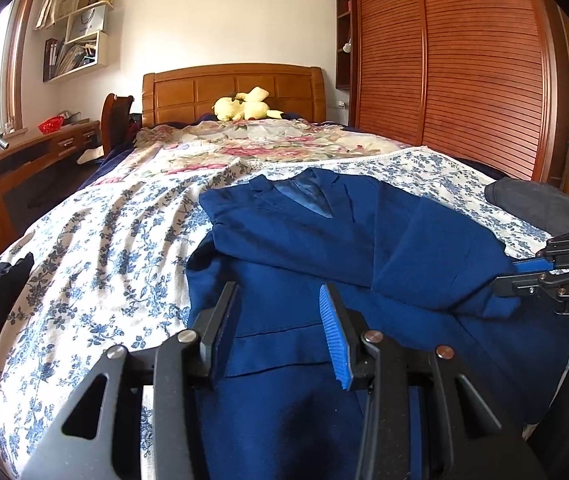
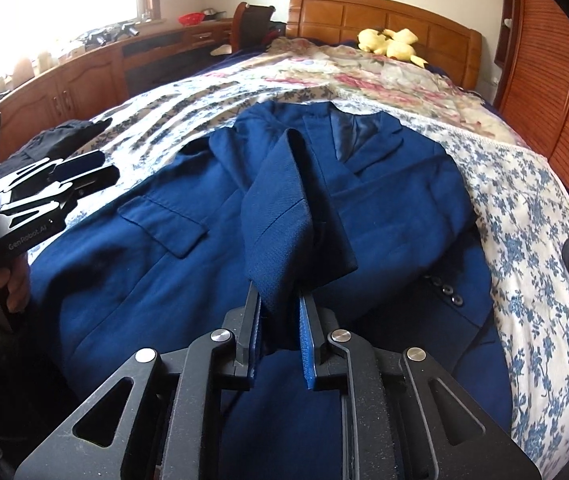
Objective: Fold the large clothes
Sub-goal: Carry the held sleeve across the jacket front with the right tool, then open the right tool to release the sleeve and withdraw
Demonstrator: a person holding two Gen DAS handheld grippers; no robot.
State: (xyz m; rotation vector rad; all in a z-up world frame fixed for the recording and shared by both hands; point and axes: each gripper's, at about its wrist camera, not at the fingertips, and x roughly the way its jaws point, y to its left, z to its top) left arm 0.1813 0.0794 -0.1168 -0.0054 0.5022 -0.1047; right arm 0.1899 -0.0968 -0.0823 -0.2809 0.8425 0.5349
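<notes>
Jacket (image 2: pixel 156 280) is a deep navy blue, shinier blue lining at the collar. Bedsheet (image 2: pixel 524 240) under it is white with blue flowers. Beyond the jacket, a pink floral quilt (image 1: pixel 244 148) and a yellow plush (image 1: pixel 244 106).

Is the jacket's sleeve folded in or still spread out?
Folded in: the sleeve lies across the jacket front, its cuff between the right gripper jaws.

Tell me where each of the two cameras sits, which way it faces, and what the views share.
Left wrist: on the left gripper, above the near bed edge, facing the headboard; its open fingers hang over the blue jacket.
Right wrist: on the right gripper, facing likewise; the sleeve lies between its fingers; a hand holds the other gripper.
Shared: jacket, floral bedspread, yellow plush toy, headboard.
</notes>
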